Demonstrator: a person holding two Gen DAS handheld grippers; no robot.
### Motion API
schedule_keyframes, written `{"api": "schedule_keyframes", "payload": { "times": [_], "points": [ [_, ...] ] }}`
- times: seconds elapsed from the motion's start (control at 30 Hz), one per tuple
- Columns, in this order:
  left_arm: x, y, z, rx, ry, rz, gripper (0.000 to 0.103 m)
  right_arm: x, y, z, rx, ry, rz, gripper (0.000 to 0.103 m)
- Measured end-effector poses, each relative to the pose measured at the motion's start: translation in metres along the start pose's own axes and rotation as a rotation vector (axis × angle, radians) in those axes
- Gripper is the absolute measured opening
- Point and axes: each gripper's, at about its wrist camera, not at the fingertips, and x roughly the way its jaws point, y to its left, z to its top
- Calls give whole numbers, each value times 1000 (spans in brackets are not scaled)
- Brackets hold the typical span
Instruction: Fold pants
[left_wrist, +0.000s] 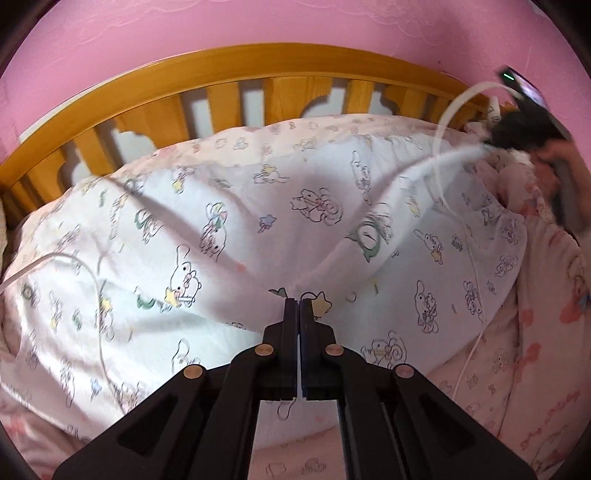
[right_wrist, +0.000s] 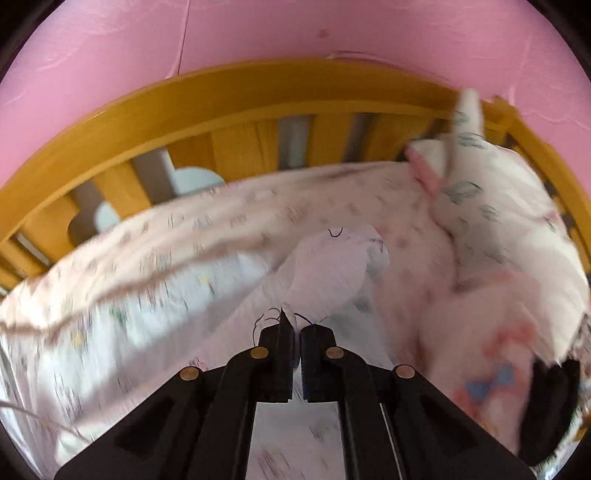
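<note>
The pants (left_wrist: 229, 221) are white with small cartoon prints, spread over a pink bed. My left gripper (left_wrist: 297, 301) is shut on an edge of the pants and lifts a fold of it. A taut ridge of cloth runs from there up to my right gripper (left_wrist: 517, 125), seen blurred at the upper right. In the right wrist view my right gripper (right_wrist: 297, 326) is shut on a bunched bit of the pants (right_wrist: 332, 266), with loose dark threads at the tips. The rest of the pants (right_wrist: 147, 295) hangs blurred to the left.
A wooden bed rail (left_wrist: 236, 62) with slats runs along the far side, against a pink wall (left_wrist: 258, 22). A pink printed bedsheet (left_wrist: 517, 369) lies under the pants. White cables (left_wrist: 447, 122) trail across the cloth. A pink pillow or quilt (right_wrist: 498, 206) is at the right.
</note>
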Motion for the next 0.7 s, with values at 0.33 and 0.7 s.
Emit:
{"api": "schedule_keyframes", "payload": {
  "times": [0.33, 0.7],
  "points": [
    [2, -7, -35, 16, 124, 58, 0, 5, -40, -89, 4, 177, -84, 2],
    [19, -18, -50, 31, 196, 54, 0, 25, -43, -114, -34, 264, -115, 7]
  ]
}}
